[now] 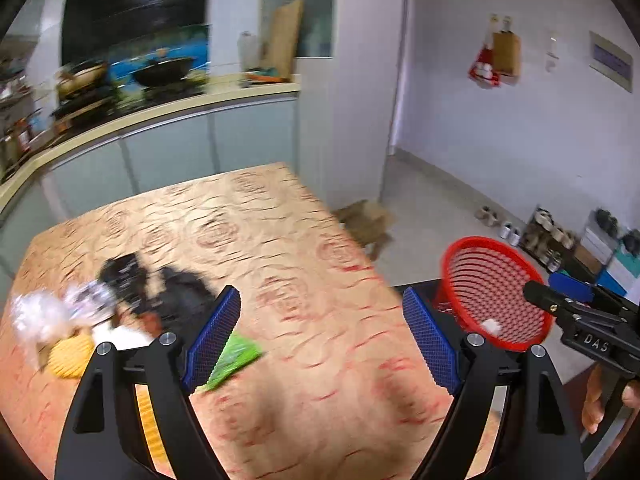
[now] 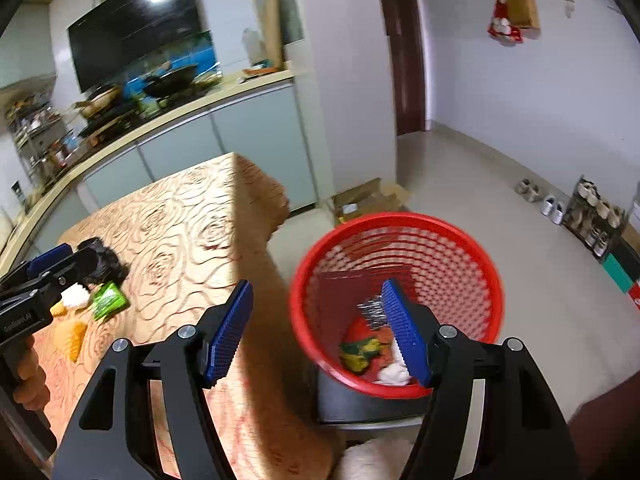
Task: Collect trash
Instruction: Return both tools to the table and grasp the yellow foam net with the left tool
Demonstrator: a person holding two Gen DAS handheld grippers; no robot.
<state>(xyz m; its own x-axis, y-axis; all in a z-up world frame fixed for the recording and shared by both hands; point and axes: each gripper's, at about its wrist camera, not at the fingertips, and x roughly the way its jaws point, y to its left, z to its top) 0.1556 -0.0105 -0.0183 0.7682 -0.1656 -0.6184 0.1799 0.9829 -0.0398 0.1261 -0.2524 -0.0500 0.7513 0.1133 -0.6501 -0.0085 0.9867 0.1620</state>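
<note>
Several scraps are already sitting in the red basket (image 2: 396,300) just under the right gripper (image 2: 316,332), its jaws standing apart and empty, while the green packet (image 1: 234,356) and other litter are waiting beside the open, empty left gripper (image 1: 324,336).

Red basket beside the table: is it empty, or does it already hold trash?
Holds trash. The red basket shows a white wad, a green-yellow wrapper and crumpled foil at its bottom.
</note>
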